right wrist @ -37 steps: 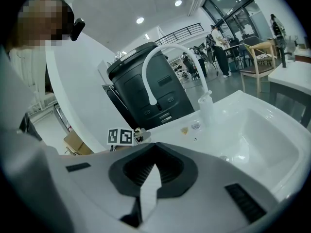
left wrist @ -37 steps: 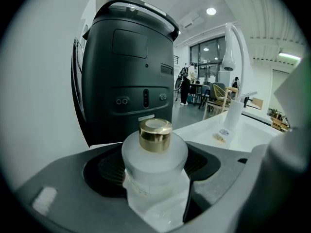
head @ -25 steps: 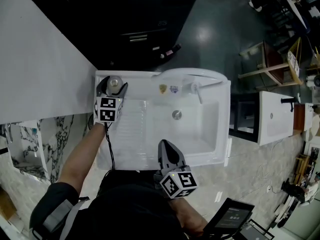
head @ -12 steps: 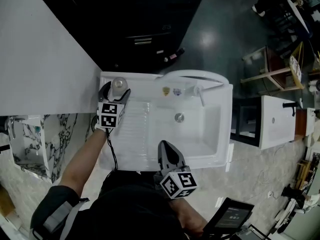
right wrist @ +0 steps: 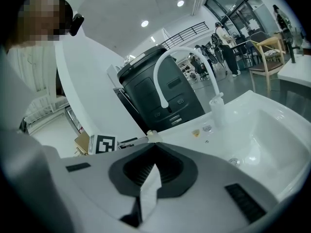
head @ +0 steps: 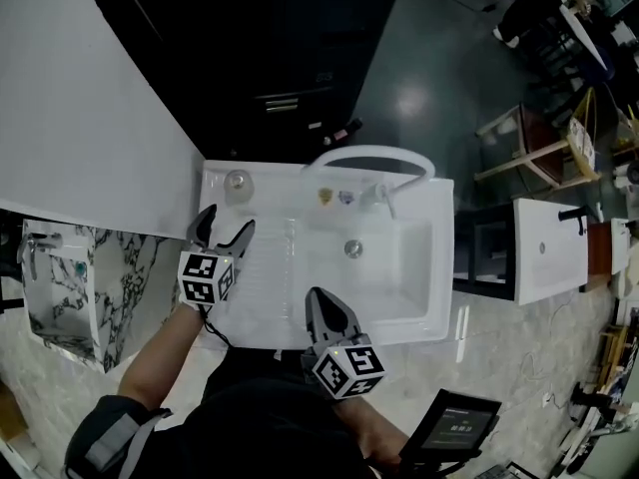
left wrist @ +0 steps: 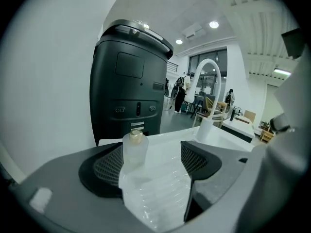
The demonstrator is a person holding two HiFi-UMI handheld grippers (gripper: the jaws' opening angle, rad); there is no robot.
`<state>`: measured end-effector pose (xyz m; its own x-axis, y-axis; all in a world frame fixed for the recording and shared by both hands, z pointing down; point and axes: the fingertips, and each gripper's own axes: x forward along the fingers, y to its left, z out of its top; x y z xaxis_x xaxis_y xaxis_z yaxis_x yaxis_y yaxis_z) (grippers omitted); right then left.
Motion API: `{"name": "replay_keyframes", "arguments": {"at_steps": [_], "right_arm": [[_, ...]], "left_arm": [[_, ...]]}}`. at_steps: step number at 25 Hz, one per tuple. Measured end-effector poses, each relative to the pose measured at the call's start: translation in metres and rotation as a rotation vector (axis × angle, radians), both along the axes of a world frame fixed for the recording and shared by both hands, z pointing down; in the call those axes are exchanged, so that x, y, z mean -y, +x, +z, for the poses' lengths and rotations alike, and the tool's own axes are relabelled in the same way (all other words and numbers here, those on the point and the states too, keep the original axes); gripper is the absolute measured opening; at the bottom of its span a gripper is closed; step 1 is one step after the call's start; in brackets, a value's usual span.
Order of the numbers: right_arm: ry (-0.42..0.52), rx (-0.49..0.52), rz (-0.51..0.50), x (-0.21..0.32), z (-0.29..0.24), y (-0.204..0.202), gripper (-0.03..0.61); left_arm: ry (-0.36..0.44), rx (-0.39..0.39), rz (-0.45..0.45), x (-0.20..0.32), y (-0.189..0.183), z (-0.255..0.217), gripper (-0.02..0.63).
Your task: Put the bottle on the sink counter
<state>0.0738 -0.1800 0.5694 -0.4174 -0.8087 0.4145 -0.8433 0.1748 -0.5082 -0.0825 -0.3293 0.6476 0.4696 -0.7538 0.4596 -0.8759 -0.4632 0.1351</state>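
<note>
A small frosted bottle [head: 238, 182] with a gold cap stands upright on the back left corner of the white sink counter [head: 262, 176]. My left gripper [head: 227, 222] is open, just short of the bottle and not touching it. In the left gripper view the bottle [left wrist: 134, 148] stands a little beyond the wide-spread jaws of the left gripper [left wrist: 151, 161], nearer the left pad. My right gripper [head: 318, 300] hangs over the sink's front rim, shut and holding nothing. In its own view the tips of the right gripper [right wrist: 154, 146] meet.
The arched white faucet [head: 368, 158] and the drain [head: 351, 248] lie right of the bottle. A black machine [left wrist: 129, 91] stands behind the counter. A white wall [head: 80, 118] runs along the left, and a second basin [head: 547, 247] stands at the right.
The left gripper has let go of the bottle and drawn back towards me. The bottle stays standing on the counter corner. The right gripper has hardly moved.
</note>
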Motion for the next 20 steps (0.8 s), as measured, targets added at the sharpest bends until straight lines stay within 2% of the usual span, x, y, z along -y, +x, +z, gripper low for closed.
{"name": "replay_keyframes", "arguments": {"at_steps": [4, 7, 13, 20], "right_arm": [[0.017, 0.011, -0.002, -0.007, -0.005, 0.002, -0.005], [0.023, 0.023, -0.009, -0.015, -0.007, 0.002, -0.005], [0.063, 0.037, -0.022, -0.020, -0.025, 0.013, -0.005], [0.115, 0.042, -0.019, -0.033, -0.046, 0.020, -0.005]], "left_arm": [[-0.046, -0.089, 0.008, -0.033, 0.011, -0.016, 0.356], [-0.109, -0.152, 0.082, -0.069, 0.035, -0.026, 0.353], [-0.109, -0.277, 0.182, -0.121, 0.084, -0.070, 0.238], [-0.092, -0.377, 0.190, -0.164, 0.092, -0.116, 0.112]]}}
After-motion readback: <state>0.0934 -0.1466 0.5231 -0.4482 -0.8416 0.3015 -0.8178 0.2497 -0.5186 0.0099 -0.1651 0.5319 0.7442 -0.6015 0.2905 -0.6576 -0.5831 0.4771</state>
